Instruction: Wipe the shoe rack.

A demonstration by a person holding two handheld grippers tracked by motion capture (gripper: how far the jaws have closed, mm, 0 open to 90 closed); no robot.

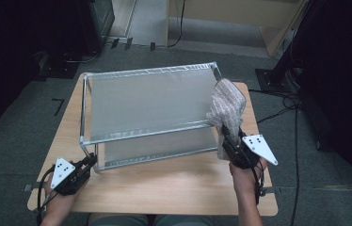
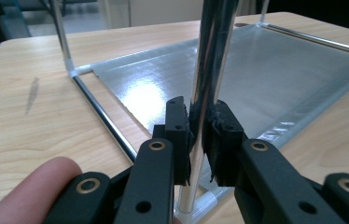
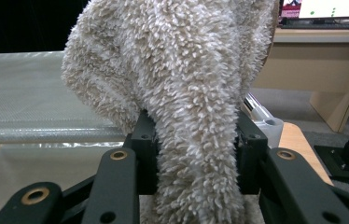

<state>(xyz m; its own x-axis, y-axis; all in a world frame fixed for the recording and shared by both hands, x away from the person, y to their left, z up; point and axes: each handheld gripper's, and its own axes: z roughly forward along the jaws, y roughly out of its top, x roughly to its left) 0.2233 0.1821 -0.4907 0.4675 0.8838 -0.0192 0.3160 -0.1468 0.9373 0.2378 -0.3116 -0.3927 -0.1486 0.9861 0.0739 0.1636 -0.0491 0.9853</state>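
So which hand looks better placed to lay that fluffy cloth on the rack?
Probably the right: the right gripper has the fluffy cloth between its jaws at the rack's edge. The left gripper clamps a rack post.

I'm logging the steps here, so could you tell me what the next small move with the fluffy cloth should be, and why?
Probably ease the right gripper toward the shelf top, bringing the fluffy cloth onto it. The cloth sits between that gripper's jaws and drapes over the rack's right corner, while the left gripper is clamped on the front left post, steadying the rack.

high view: above, looking down | gripper views: close, level along fingers | shared: rack (image 1: 150, 101)
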